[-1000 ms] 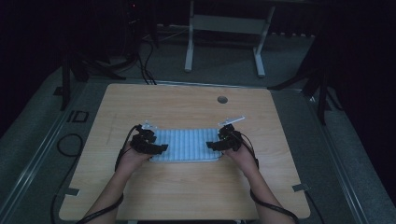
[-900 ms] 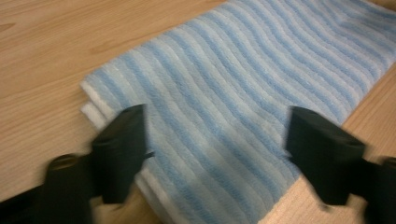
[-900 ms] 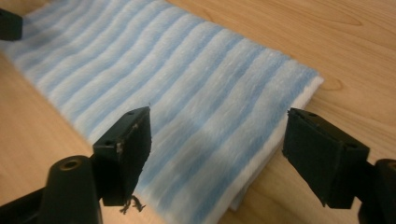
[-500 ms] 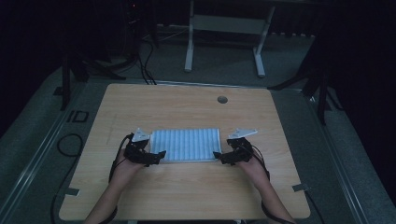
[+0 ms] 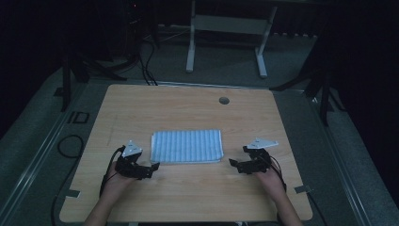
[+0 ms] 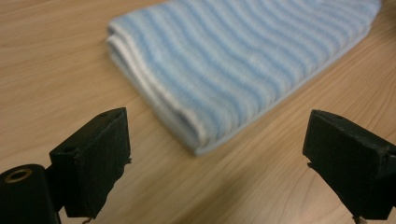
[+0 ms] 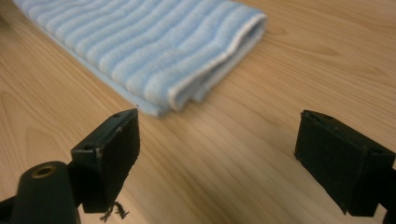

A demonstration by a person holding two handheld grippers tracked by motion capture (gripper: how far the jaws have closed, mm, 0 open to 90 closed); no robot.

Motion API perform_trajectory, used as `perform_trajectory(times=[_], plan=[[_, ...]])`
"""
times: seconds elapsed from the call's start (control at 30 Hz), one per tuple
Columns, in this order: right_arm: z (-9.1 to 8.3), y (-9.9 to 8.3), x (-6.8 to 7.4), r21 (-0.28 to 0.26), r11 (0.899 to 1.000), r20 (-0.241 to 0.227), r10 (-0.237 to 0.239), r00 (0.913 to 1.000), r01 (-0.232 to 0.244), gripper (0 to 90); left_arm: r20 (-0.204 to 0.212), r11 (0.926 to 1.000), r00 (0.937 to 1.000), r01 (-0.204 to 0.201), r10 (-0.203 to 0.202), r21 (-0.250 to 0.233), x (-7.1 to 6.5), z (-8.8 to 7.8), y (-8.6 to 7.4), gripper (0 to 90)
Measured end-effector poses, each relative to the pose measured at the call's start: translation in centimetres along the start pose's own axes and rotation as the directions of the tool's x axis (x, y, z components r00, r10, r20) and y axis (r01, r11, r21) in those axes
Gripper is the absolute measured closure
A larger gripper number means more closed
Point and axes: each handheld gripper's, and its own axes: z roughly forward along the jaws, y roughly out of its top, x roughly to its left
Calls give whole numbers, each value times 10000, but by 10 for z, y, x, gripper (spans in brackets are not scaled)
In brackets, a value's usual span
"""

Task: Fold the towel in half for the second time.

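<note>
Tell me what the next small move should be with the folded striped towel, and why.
Probably draw both hands back and stop. The folded striped towel lies flat and squared on the table. The left hand-held gripper and the right hand-held gripper have just been opening; their jaws stand wide, apart from the cloth, with nothing between them.

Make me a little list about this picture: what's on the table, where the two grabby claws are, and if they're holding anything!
cloth: blue-and-white striped towel, folded, flat mid-table
table: light wood, small round hole near far edge
left gripper: open, holding nothing, off the towel's near left corner
right gripper: open, holding nothing, off the near right corner
touching towel: neither gripper
</note>
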Motion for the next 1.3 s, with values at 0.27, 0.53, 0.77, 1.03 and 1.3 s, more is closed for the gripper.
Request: perform_trajectory(times=[0.27,0.53,0.77,1.03,1.3], plan=[[-23,-20,-11,-208,9994,244,284,9993,-279,139,-62,9992,9995,318,-320,-252,7,-16,-13,76],[-45,-41,-20,-459,9972,470,617,9970,-596,141,-229,9970,9968,758,-761,-143,16,-29,-32,76],[-66,-58,-24,-676,9939,821,928,9923,-874,144,-302,9952,9950,941,-949,-266,24,-43,-44,76],[-84,-72,-29,-1013,9854,1109,1477,9828,-1367,145,-705,9910,9903,1150,-1198,-685,29,-60,-51,76],[-90,-77,-28,-1101,9816,1259,1697,9774,-1563,146,-725,9867,9863,1422,-1480,-790,30,-69,-56,76]])
